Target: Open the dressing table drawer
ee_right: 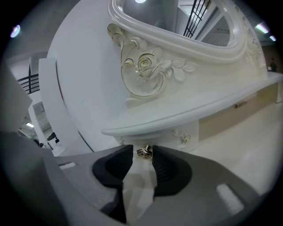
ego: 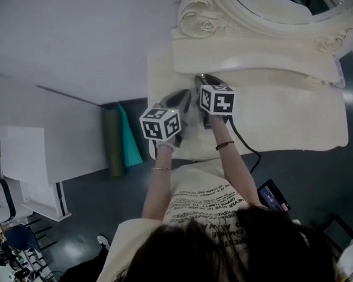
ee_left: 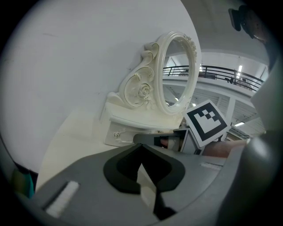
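Note:
The cream dressing table (ego: 283, 118) carries an oval mirror (ego: 263, 5) over a low shelf. Under that shelf sits a small drawer (ee_right: 170, 134) with a brass knob (ee_right: 144, 152). My right gripper (ee_right: 143, 155) is open, and the knob stands between its fingertips without the pads pressing on it. In the head view the right gripper (ego: 200, 78) reaches under the shelf's left end. My left gripper (ego: 185, 96) hovers just beside it over the tabletop, shut on nothing (ee_left: 141, 148). The left gripper view shows the drawer front (ee_left: 126, 132) ahead.
A second small knob (ee_right: 184, 138) and a long beige drawer front (ee_right: 234, 112) lie to the right under the shelf. A white wall (ego: 67, 42) borders the table's left. Green and teal rolls (ego: 115, 141) stand on the floor beside it.

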Tool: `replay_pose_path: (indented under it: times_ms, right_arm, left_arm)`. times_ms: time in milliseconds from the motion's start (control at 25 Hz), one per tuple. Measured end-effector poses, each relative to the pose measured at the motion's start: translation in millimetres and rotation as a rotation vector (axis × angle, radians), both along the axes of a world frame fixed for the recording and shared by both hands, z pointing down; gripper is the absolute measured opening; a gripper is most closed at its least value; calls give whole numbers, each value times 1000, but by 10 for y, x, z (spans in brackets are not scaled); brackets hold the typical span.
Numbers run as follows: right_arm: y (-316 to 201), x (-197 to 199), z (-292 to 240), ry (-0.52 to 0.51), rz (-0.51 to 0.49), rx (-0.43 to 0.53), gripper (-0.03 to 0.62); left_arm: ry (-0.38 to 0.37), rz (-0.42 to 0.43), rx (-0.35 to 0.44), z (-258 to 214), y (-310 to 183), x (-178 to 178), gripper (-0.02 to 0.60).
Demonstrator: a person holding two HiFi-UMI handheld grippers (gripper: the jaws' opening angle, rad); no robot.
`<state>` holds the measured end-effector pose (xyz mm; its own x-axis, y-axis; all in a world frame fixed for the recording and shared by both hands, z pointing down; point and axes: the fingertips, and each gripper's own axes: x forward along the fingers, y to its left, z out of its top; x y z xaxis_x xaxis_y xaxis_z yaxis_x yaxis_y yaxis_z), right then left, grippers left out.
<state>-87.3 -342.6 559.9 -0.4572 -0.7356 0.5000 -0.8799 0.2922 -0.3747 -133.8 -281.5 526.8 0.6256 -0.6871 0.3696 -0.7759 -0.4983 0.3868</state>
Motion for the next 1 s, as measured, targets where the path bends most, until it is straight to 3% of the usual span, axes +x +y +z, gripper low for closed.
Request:
replay_pose_path:
  times_ms: [1000]
  right_arm:
    - [35,28,29,39,5,-17,101]
  left_arm:
    - [-5,8,3,-18,21,-14,-3]
